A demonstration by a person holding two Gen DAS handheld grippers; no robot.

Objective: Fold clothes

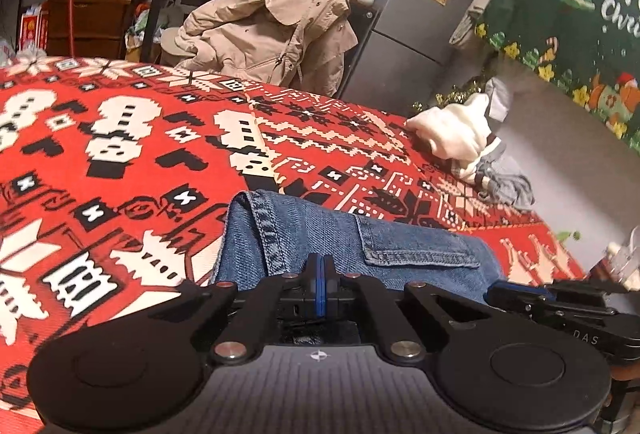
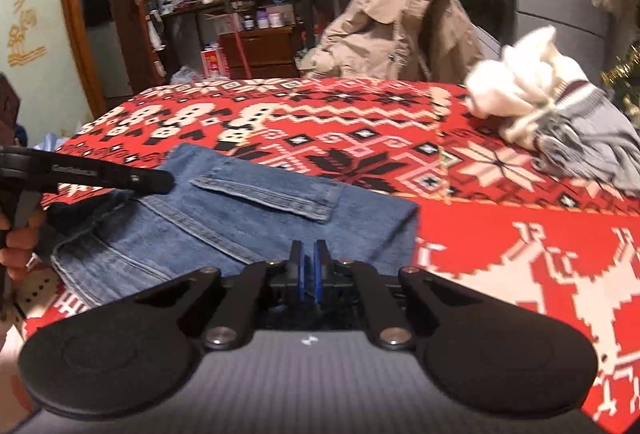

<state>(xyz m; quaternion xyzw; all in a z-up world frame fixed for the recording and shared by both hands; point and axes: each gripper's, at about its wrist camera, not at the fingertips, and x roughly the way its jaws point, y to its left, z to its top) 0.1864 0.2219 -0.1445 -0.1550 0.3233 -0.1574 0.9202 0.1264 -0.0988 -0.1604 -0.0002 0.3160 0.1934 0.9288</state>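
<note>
**Folded jeans lying between two closed grippers**

The folded blue jeans (image 2: 248, 210) are lying on the red patterned cloth (image 2: 500, 234) covering the bench, near its front edge, with a back pocket facing up.

The left gripper (image 1: 320, 266) is sitting low over the near edge of the denim, its blue-padded fingers (image 1: 314, 274) pressed together – whether any fabric is caught between them cannot be told. The right gripper (image 2: 308, 254) is hovering at the jeans' near edge too, its fingers (image 2: 320, 262) standing narrow, a thin slit showing between the pads and nothing visibly held.

In the right wrist view a hand (image 2: 16, 234) is gripping the left tool's handle at the left margin.

A heap of white and grey clothes (image 2: 540, 106) is lying at the far right of the bench – well apart from the jeans. A beige jacket (image 1: 272, 22) is hanging over a chair behind.
</note>
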